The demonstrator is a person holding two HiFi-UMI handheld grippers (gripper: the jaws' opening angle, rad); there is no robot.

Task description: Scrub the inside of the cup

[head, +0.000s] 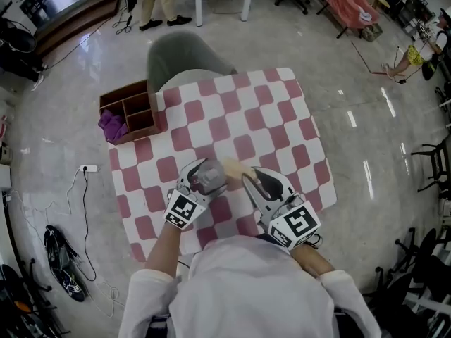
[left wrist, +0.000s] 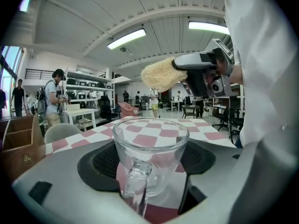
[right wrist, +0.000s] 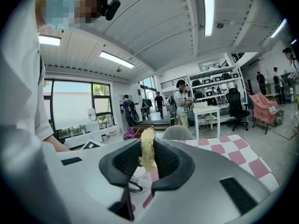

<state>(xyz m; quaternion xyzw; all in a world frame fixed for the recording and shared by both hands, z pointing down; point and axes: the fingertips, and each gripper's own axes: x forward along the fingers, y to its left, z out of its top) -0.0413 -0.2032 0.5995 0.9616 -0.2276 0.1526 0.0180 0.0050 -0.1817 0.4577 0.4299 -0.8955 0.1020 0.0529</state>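
Over the checked table (head: 268, 118), my left tool (left wrist: 150, 164) is closed on the glass cup (left wrist: 150, 134) at its body. My right tool (right wrist: 148, 162) pinches the fibrous scrubber (left wrist: 161, 74) just above the rim. Risk: forceful scrubbing could lever the slick glass from the pads.

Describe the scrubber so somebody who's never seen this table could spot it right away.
Find the pink-and-white checked table. Over its near edge, the right gripper pinches the scrubber between its jaws, close to the glass cup held in the left gripper. It is the only pale yellow, fibrous pad there.
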